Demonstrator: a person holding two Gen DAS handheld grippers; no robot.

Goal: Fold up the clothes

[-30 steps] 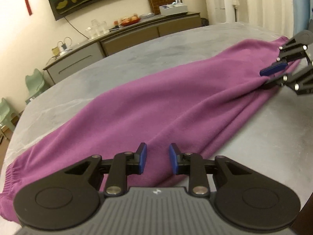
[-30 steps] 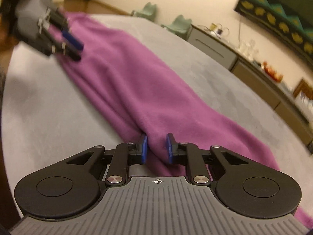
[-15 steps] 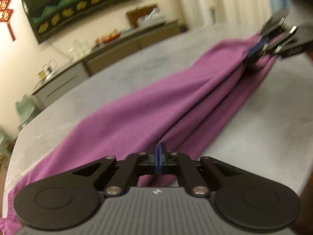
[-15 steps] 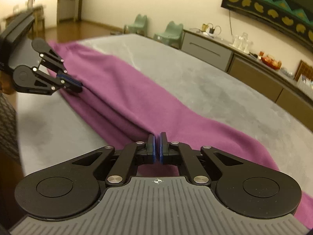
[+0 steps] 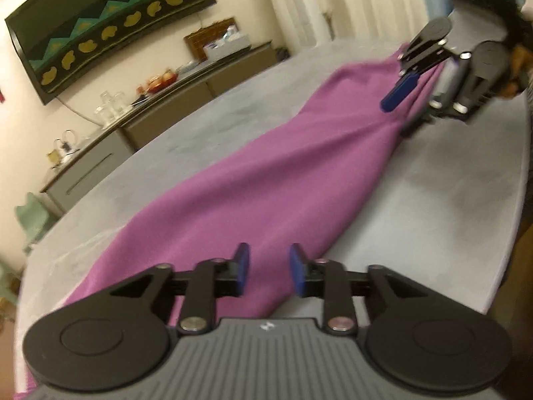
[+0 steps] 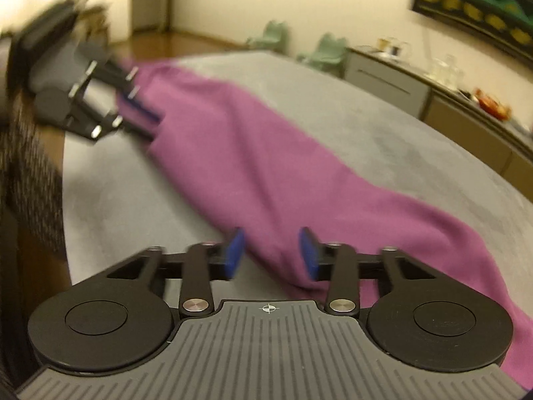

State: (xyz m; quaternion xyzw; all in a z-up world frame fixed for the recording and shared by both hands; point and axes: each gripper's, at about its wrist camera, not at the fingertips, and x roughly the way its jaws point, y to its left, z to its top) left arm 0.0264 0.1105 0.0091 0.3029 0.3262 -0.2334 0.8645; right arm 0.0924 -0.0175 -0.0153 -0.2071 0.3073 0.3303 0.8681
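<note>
we see the purple garment [image 5: 266, 180] lying as one long narrow band on the table [image 5: 433, 193]; our left gripper [image 5: 269, 265] and right gripper [image 6: 271, 251] both gape empty, so shorter folds seem left.

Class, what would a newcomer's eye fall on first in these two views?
A long purple garment stretched across the grey table dominates both views. The left gripper and right gripper are open at opposite ends of it. On the far wall hangs a dark panel with yellow shapes.

A long low sideboard [image 5: 160, 123] stands against the cream wall [image 5: 20, 100], under a dark framed picture [image 5: 110, 23]; pale green chairs [image 6: 328, 50] beside it, white curtains [image 5: 299, 3] beyond.
</note>
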